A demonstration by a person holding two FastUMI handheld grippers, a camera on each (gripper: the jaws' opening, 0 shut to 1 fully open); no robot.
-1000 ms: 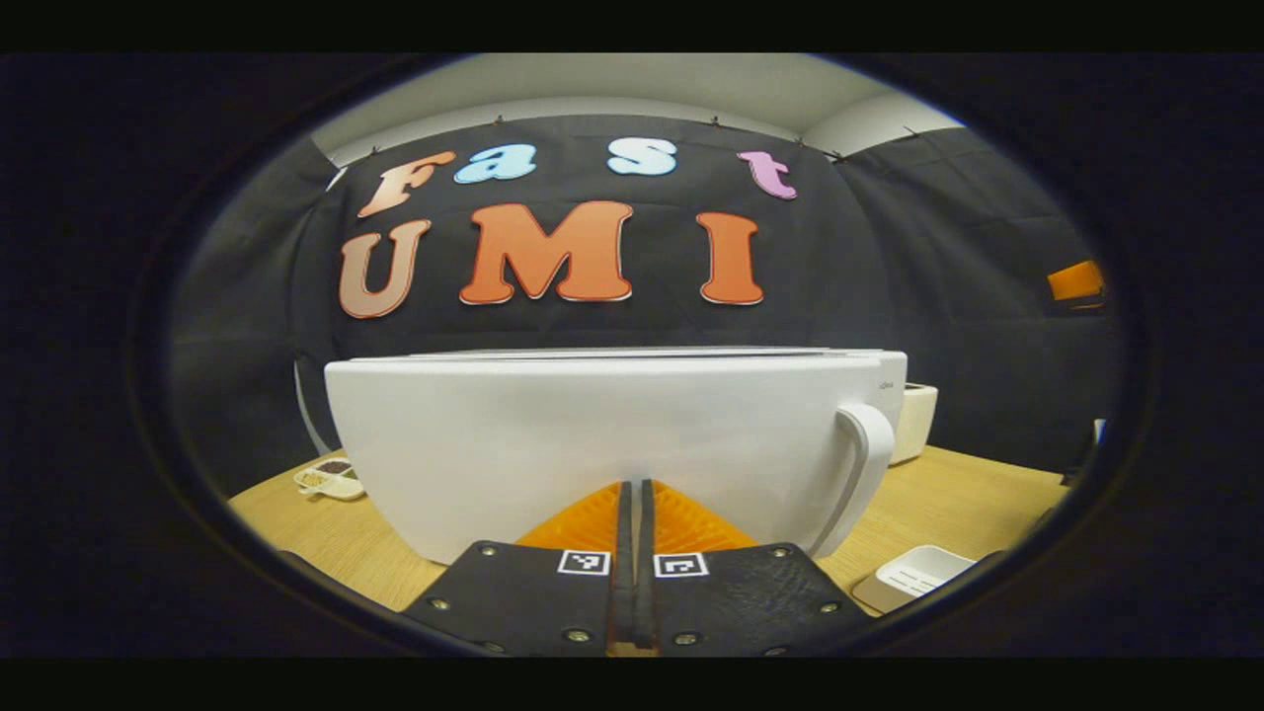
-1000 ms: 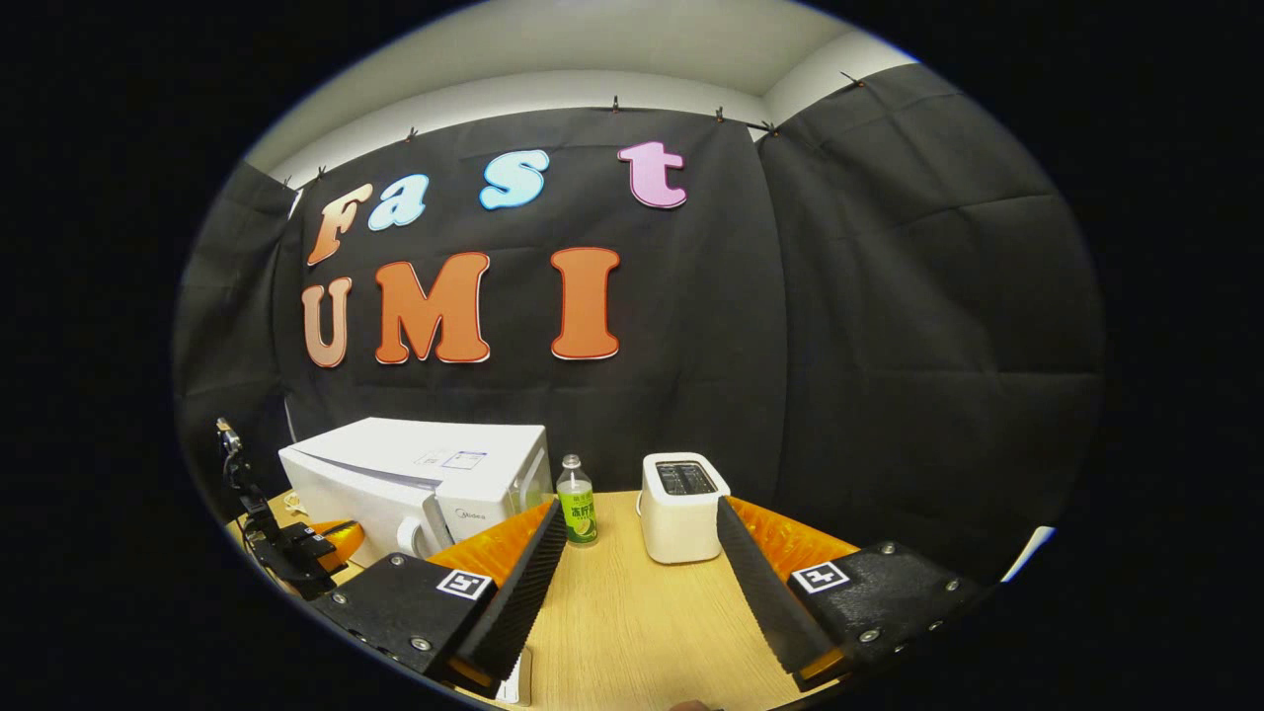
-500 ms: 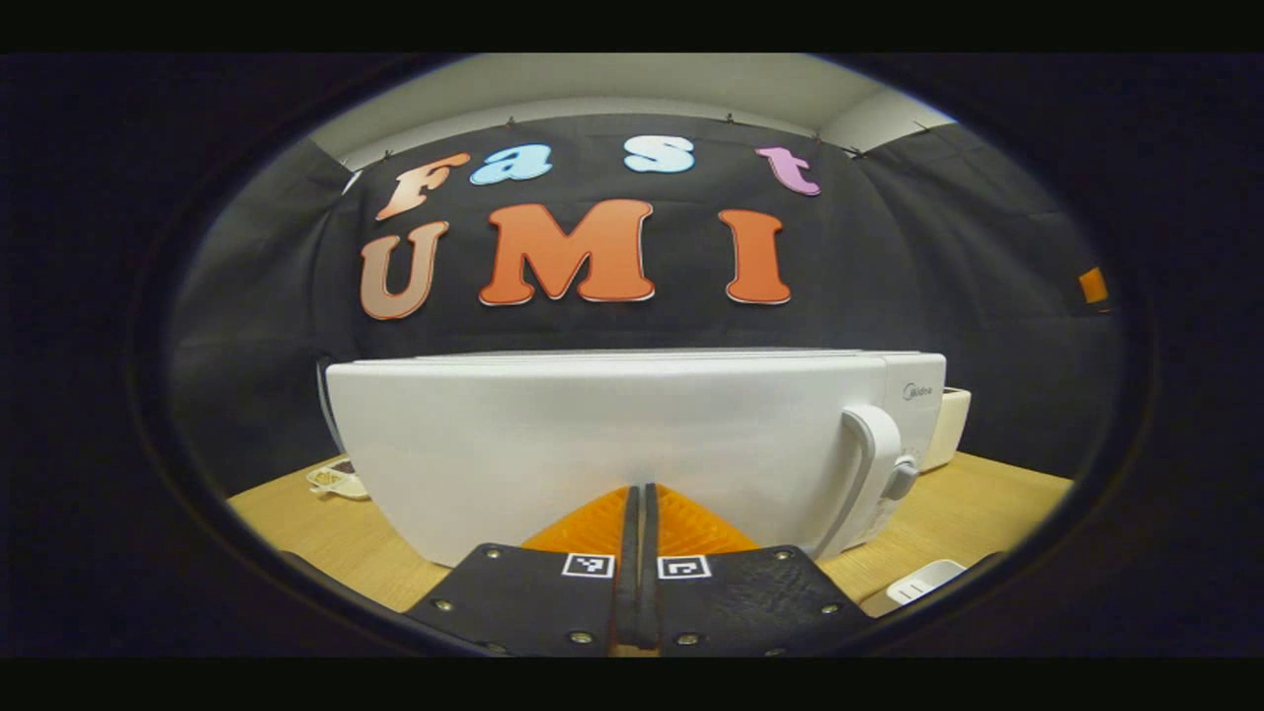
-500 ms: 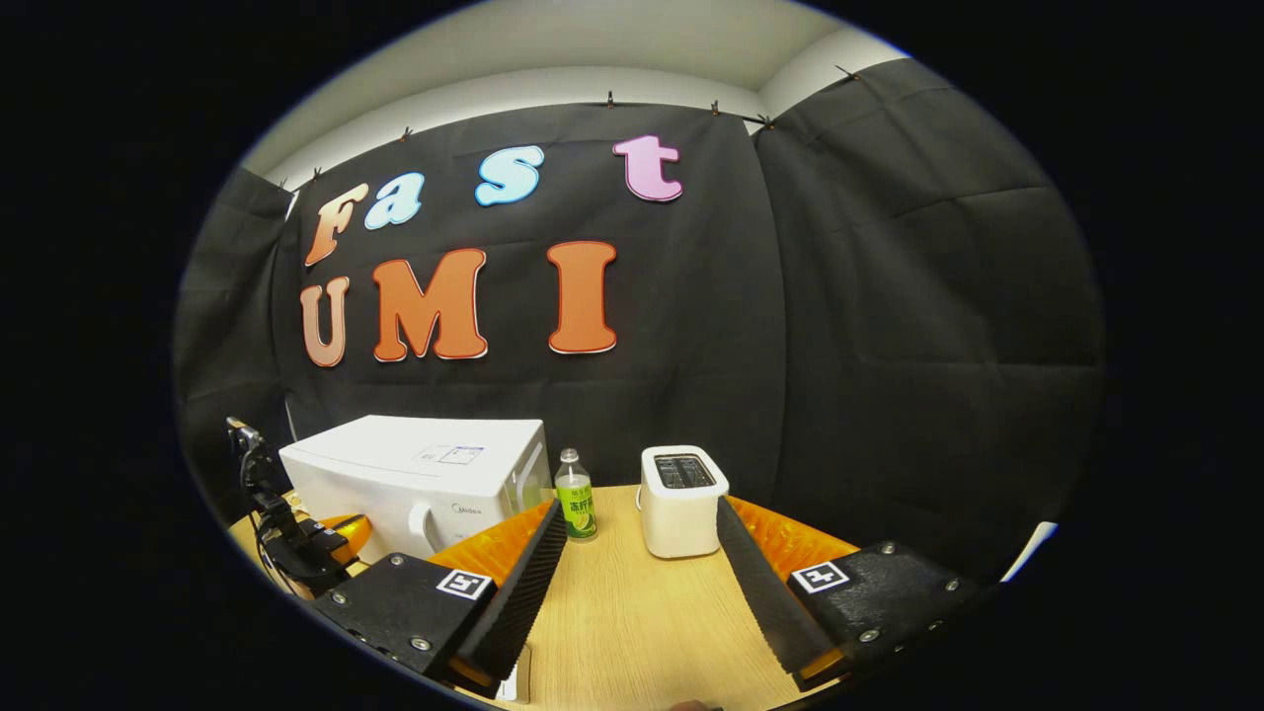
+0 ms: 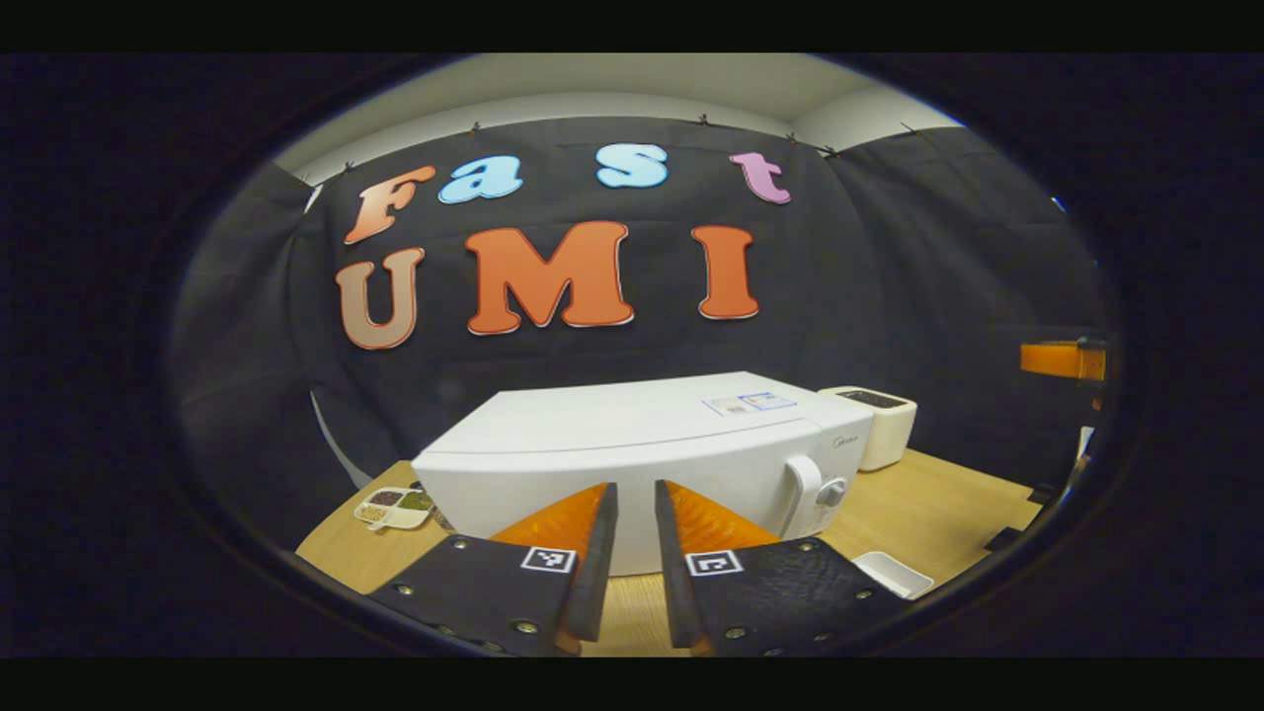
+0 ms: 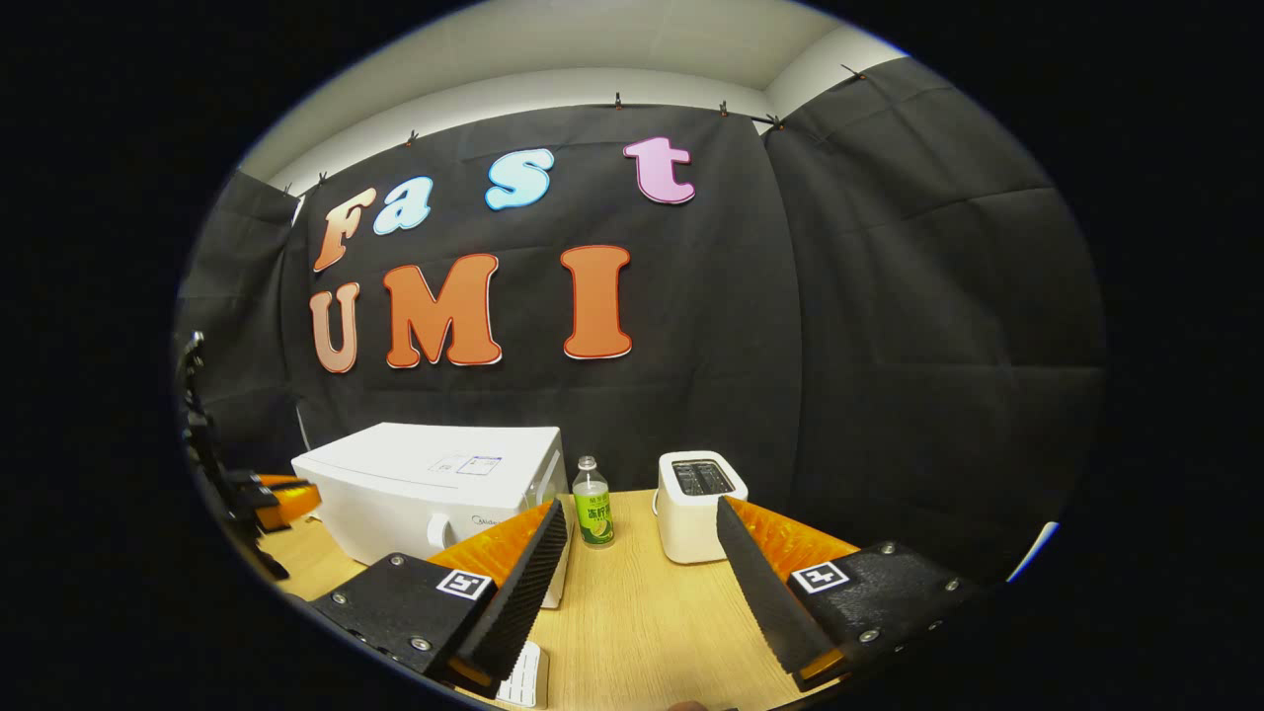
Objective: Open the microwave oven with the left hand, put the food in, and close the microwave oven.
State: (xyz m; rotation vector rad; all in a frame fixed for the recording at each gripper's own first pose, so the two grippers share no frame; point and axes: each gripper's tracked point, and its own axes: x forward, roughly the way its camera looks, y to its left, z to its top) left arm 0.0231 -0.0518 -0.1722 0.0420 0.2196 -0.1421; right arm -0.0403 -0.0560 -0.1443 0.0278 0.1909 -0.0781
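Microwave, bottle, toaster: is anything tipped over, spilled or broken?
Nothing stands out. The microwave sits flat with its door shut, the bottle and the toaster stand upright, and the table looks dry.

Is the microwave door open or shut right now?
Shut. The microwave door lies flush with the body, its handle against the front, no cavity visible.

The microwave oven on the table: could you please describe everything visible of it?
The microwave oven is a glossy white box, seemingly plastic, standing upright on the wooden table with its door shut. A curved white handle and a round knob sit at the front's right end; a small sticker lies on top. Neither gripper touches it.
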